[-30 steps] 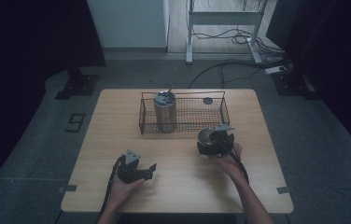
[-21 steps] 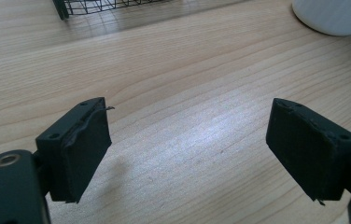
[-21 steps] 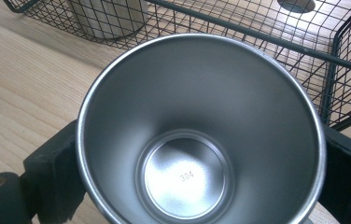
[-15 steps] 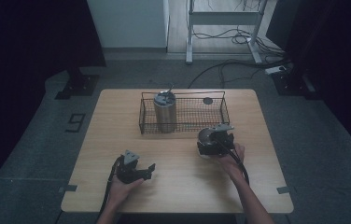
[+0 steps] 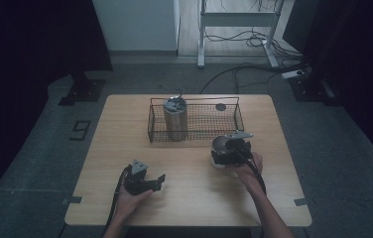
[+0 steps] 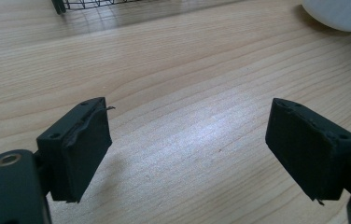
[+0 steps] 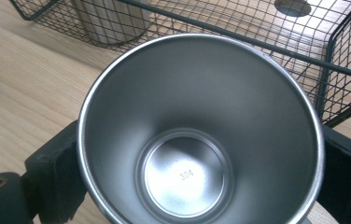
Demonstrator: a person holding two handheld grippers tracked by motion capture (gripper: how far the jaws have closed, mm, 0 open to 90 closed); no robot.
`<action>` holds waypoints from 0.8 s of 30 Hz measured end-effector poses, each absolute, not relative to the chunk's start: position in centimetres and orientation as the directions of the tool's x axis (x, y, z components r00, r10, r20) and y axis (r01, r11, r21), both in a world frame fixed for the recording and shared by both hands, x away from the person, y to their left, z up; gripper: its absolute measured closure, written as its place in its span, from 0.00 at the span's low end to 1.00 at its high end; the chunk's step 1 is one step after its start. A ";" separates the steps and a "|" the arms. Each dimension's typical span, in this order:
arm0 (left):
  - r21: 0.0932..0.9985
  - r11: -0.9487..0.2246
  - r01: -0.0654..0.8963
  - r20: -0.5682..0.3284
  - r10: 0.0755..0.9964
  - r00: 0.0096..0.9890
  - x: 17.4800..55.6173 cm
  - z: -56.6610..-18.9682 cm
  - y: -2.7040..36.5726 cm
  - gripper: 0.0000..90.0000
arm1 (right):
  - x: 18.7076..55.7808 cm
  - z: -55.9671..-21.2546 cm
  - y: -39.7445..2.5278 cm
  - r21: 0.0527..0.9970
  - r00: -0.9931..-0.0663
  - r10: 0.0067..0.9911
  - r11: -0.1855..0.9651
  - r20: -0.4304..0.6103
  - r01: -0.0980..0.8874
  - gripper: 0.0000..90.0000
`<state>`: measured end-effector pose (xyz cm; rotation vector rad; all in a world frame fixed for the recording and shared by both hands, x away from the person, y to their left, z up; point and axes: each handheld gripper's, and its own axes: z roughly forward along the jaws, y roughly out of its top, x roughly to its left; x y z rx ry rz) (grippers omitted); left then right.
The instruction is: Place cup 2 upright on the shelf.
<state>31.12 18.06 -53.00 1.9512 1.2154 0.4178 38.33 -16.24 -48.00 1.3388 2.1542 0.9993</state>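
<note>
High view: the steel cup [image 5: 220, 144] is showing only a sliver of rim, the right gripper [image 5: 230, 152] and its grey plate covering the rest, so the jaw contact is not resolving here. Right gripper view: the cup's [image 7: 197, 135] lower rim is running off the bottom edge, and its body is hiding most of both jaws and the table beneath. The wire basket [image 7: 341, 74] is being cropped at the top and right. A small dark round object [image 5: 220, 106] in the basket is too small to identify. Left gripper view: a white object [image 6: 339, 13] is being cut off at the top right corner, identity undeterminable.
</note>
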 end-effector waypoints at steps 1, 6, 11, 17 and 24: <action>0.759 -0.235 0.607 -0.122 0.864 0.488 31.1 -53.0 18.1 0.16 | 38.3 -47.9 -16.3 0.753 -0.457 0.889 0.283 0.026 0.593 0.07; 0.756 -0.236 0.611 -0.125 0.864 0.488 31.2 -53.1 18.0 0.16 | 38.0 -47.5 -16.6 0.758 -0.463 0.885 0.269 0.048 0.594 0.07; 0.753 -0.232 0.615 -0.131 0.863 0.487 31.2 -53.2 18.1 0.16 | 37.7 -46.6 -17.2 0.773 -0.450 0.891 0.240 0.065 0.587 0.07; 0.757 -0.232 0.611 -0.132 0.862 0.490 31.1 -53.1 18.1 0.16 | 37.3 -45.2 -17.6 0.787 -0.464 0.883 0.237 0.071 0.570 0.07; 0.755 -0.233 0.614 -0.132 0.862 0.489 31.2 -53.2 18.3 0.16 | 37.3 -43.8 -18.1 0.802 -0.469 0.880 0.226 0.075 0.553 0.07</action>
